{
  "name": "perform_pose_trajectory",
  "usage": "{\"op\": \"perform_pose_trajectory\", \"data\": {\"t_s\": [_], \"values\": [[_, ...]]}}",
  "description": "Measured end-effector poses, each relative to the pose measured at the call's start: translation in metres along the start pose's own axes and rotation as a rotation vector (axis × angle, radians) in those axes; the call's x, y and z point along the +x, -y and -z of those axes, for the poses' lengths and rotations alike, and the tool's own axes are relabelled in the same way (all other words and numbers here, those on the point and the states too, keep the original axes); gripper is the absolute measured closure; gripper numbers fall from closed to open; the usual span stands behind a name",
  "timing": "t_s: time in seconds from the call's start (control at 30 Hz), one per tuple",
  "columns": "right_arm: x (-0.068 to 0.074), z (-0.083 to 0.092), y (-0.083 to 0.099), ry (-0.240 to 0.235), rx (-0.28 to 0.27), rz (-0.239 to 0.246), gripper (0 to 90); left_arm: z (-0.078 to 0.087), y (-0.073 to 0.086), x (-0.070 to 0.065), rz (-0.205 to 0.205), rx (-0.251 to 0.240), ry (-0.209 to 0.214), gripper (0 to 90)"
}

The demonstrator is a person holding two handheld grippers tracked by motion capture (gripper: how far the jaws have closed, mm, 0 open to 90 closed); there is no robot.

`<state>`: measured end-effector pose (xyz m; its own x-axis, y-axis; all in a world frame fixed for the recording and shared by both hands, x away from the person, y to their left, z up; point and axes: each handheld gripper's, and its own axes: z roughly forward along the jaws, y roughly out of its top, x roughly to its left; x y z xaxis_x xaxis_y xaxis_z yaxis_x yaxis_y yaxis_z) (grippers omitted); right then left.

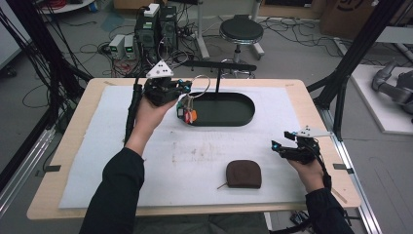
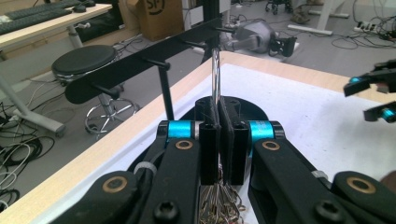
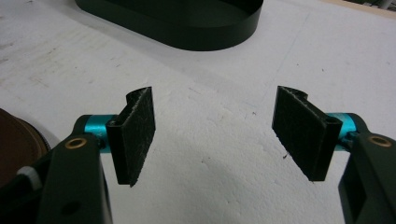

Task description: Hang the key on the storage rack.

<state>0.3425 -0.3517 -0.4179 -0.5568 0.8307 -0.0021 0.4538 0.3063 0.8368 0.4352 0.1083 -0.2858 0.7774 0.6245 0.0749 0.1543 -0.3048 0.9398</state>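
Nearest the camera, a brown pouch (image 1: 243, 174) is seen before the black tray (image 1: 243, 119). Beside it the right gripper (image 1: 281, 148) is held spread, empty. At the tray's left end, a key ring (image 1: 200, 86) is clamped upright in the left gripper (image 1: 182, 87), keys hanging below.

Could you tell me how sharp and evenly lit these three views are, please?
High view: soft, low-detail, evenly lit, with the key ring faint. Left gripper view: the left hand-held gripper is sharp, and glare streaks the metal ring. Right gripper view: the right hand-held gripper is crisp, while the black tray is slightly soft.
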Motion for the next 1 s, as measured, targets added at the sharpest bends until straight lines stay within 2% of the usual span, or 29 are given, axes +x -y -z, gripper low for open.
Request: {"op": "perform_pose_trajectory", "data": {"t_s": [0.27,0.57,0.7,0.83,1.0], "values": [[0.000,-0.001,0.000,-0.004,0.002,0.002,30.8,-0.011,-0.001,0.013,0.007,-0.008,-0.046,86.7],[0.000,-0.003,0.000,-0.007,0.004,0.000,30.8,-0.022,0.007,0.031,0.053,0.008,-0.095,86.7],[-0.001,-0.003,0.000,-0.007,0.004,0.003,30.8,-0.027,0.007,0.035,0.059,0.018,-0.102,86.6],[-0.001,-0.003,0.000,-0.008,0.004,0.000,30.8,-0.032,0.010,0.042,0.091,0.016,-0.120,86.6],[-0.001,-0.003,0.000,-0.009,0.006,0.002,30.8,-0.037,0.013,0.047,0.104,0.025,-0.134,86.6]]}}
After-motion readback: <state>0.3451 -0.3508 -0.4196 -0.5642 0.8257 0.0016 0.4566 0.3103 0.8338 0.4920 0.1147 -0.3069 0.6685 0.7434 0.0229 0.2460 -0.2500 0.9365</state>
